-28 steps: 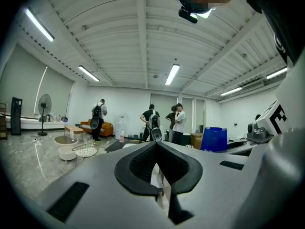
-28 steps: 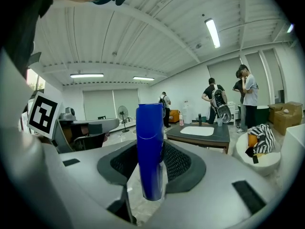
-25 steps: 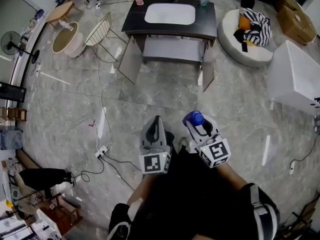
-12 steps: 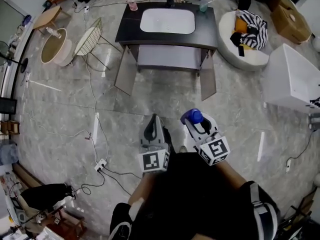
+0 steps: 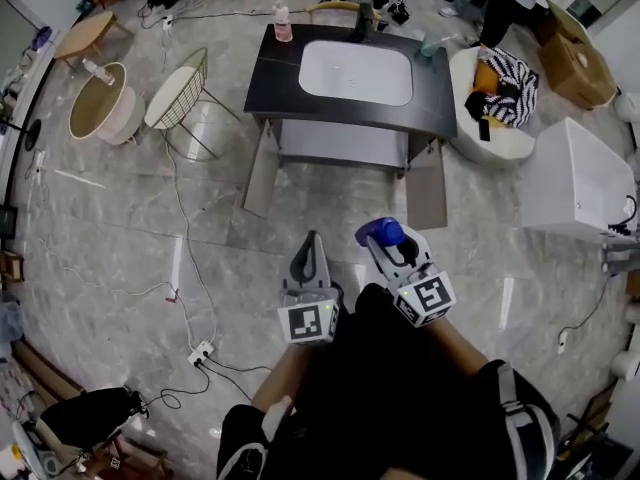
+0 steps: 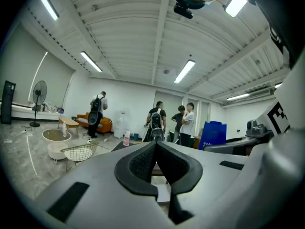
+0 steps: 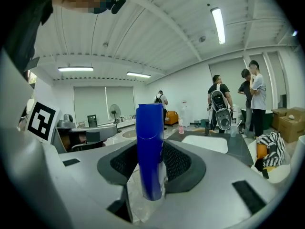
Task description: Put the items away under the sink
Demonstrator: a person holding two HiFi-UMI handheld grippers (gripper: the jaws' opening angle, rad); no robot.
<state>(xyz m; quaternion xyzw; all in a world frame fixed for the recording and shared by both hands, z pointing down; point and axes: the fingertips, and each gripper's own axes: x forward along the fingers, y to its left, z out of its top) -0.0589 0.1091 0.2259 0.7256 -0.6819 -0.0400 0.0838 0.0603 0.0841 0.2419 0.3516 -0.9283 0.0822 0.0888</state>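
A dark vanity with a white basin stands ahead in the head view. Its two lower doors hang open over a pale shelf. A pink bottle and a clear cup stand on its top. My right gripper is shut on an upright blue bottle, which stands between the pads in the right gripper view too. My left gripper is shut with nothing in it; its pads meet. Both grippers are held low, well short of the vanity.
A wire chair and round tables stand left of the vanity. A white pouf with striped cloth and a white box sit on the right. Cables and a power strip lie on the floor. People stand behind the vanity.
The vanity has drawn nearer and shifted slightly right in the head view. Both grippers keep their pose, and the blue bottle stays in the right one.
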